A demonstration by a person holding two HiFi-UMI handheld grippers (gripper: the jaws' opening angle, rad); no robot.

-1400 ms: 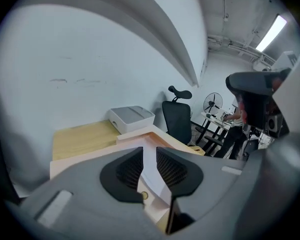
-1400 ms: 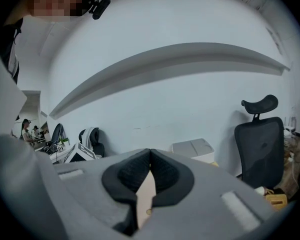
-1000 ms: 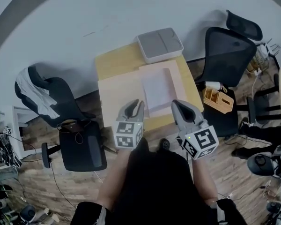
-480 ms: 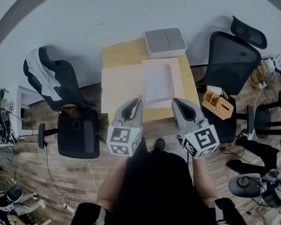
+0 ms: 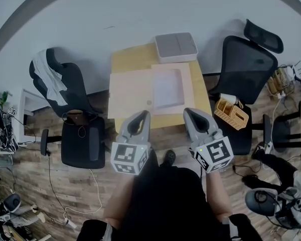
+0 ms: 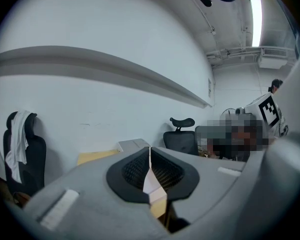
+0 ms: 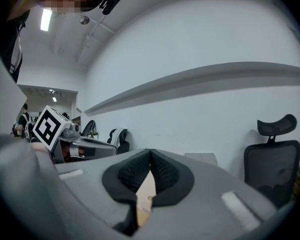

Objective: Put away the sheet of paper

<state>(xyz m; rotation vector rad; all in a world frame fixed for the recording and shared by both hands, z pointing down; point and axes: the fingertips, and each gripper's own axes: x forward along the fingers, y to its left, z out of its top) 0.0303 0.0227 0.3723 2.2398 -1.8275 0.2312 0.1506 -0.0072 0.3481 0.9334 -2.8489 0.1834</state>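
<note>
At far left, a black office chair [image 5: 78, 134] is standing with a pale garment [image 5: 42, 74] hanging over its back. Beside it, a small wooden table [image 5: 133, 59] is carrying a pale pink cover [image 5: 130, 92] lying open. The left gripper [image 5: 144, 115] is hovering over the table's near edge. Its jaws have just been closing and are now pressing pad to pad, gripping nothing. The sheet of paper [image 5: 168, 87] is lying flat on the cover's right half, untouched by either tool. A grey box [image 5: 175, 46] is sitting at the table's far edge. The right gripper [image 5: 187, 112] is hanging alongside its twin, jaws likewise clenched on nothing. Further right, a second black chair [image 5: 248, 67] is standing, with a wooden organiser [image 5: 231, 113] near it.
</note>
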